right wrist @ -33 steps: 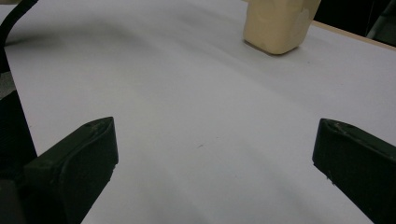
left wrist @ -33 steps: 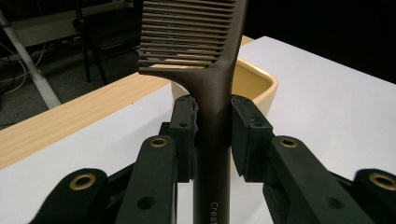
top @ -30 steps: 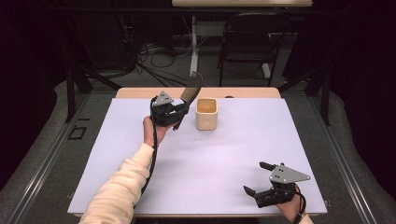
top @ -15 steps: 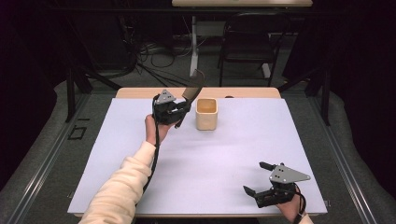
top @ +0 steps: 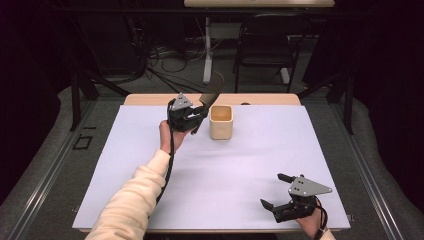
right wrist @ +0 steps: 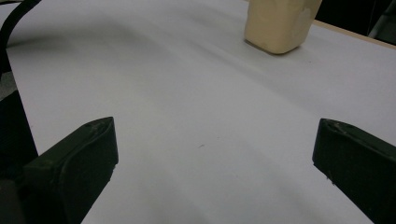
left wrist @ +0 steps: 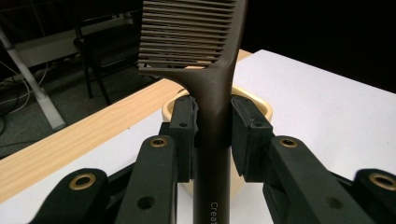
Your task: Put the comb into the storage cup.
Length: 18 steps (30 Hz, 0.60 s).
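The left arm in a cream sleeve (top: 132,200) reaches far across, its left gripper (top: 196,118) clamped on something thin. The right gripper (top: 276,191) rests near right, jaws wide apart.

Dark room, chair (top: 264,45), floor cables (top: 155,60)

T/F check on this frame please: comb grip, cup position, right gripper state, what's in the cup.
1. The left gripper is clamped on the handle of a dark brown comb. True.
2. The comb lies flat on the white table cover. False: it is held up in the air, teeth end upward, beside the cup.
3. The right gripper has its jaws wide apart with nothing between them. True.
4. The beige cup stands at the near edge, next to the right gripper. False: it stands toward the far side, close to the left gripper.
5. The comb's teeth are inside the cup. False: they are above it.
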Each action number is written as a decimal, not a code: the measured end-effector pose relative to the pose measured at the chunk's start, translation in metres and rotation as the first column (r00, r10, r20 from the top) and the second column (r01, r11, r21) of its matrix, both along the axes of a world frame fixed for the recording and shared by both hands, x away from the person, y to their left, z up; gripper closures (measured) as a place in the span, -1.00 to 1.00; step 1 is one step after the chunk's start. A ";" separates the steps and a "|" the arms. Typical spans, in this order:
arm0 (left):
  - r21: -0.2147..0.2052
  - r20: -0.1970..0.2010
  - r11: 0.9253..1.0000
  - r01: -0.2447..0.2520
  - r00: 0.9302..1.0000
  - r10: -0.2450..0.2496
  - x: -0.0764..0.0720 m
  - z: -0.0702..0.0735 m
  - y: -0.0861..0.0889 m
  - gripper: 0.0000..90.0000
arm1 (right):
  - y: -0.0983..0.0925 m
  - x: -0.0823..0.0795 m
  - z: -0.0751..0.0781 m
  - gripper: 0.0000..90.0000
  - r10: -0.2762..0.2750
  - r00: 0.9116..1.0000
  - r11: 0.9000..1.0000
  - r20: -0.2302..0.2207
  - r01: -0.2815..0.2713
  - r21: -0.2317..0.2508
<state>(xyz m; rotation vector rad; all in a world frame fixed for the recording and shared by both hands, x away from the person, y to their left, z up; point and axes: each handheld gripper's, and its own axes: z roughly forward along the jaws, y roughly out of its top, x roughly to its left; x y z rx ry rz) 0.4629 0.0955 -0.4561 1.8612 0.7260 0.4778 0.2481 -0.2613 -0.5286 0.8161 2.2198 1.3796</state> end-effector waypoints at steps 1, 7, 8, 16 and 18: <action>0.000 0.001 1.000 0.001 1.000 -0.001 0.000 0.001 0.000 0.61 | 0.000 0.000 0.000 -1.00 0.000 1.000 1.000 0.000 0.000 0.000; -0.008 0.008 1.000 0.002 1.000 -0.002 0.002 0.003 -0.004 0.61 | 0.000 0.000 0.000 -1.00 0.000 1.000 1.000 0.000 0.000 0.000; -0.008 0.009 1.000 0.001 1.000 -0.001 0.002 0.004 -0.004 0.61 | 0.000 0.000 0.000 -1.00 0.000 1.000 1.000 0.000 0.000 0.001; -0.020 0.015 1.000 0.003 1.000 -0.003 0.004 0.006 -0.008 0.61 | 0.000 0.000 0.000 -1.00 0.001 1.000 1.000 0.002 -0.001 0.000; -0.026 0.015 1.000 0.001 1.000 -0.001 0.004 0.006 -0.009 0.61 | 0.000 0.000 0.000 -1.00 0.001 1.000 1.000 0.001 -0.001 0.000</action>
